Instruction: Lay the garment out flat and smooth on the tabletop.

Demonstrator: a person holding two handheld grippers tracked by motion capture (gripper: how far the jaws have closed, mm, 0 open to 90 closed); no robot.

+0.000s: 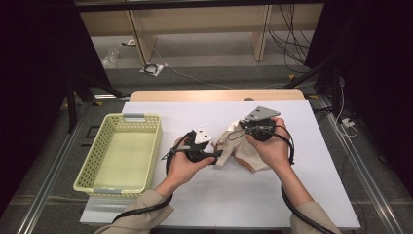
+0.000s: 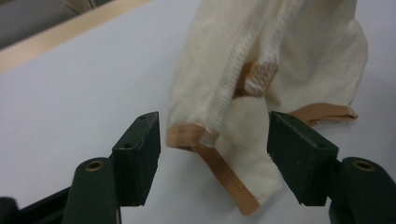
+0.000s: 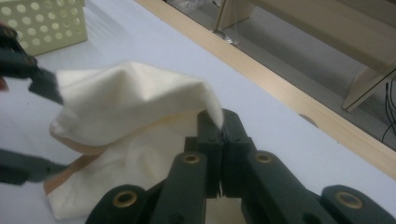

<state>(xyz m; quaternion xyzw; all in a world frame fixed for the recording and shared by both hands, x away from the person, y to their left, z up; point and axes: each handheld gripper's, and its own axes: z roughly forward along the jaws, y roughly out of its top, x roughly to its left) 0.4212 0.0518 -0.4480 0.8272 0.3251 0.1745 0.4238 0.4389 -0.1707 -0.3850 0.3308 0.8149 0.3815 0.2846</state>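
Observation:
A cream cloth (image 1: 246, 152) with tan trim is bunched on the white table (image 1: 219, 204) between my two grippers. My right gripper (image 1: 235, 133) is shut on a raised fold of it; in the right gripper view its jaws (image 3: 223, 127) pinch the cloth's peak (image 3: 135, 98). My left gripper (image 1: 217, 152) is open at the cloth's left side. In the left gripper view its jaws (image 2: 215, 156) stand apart on either side of a hanging trimmed corner (image 2: 210, 140), and the pads do not touch it.
A pale yellow perforated basket (image 1: 157, 141) stands on the table's left side, its corner also at the top left of the right gripper view (image 3: 42, 23). The wooden table edge (image 1: 214, 95) runs along the back. Cables trail from both grippers toward the front edge.

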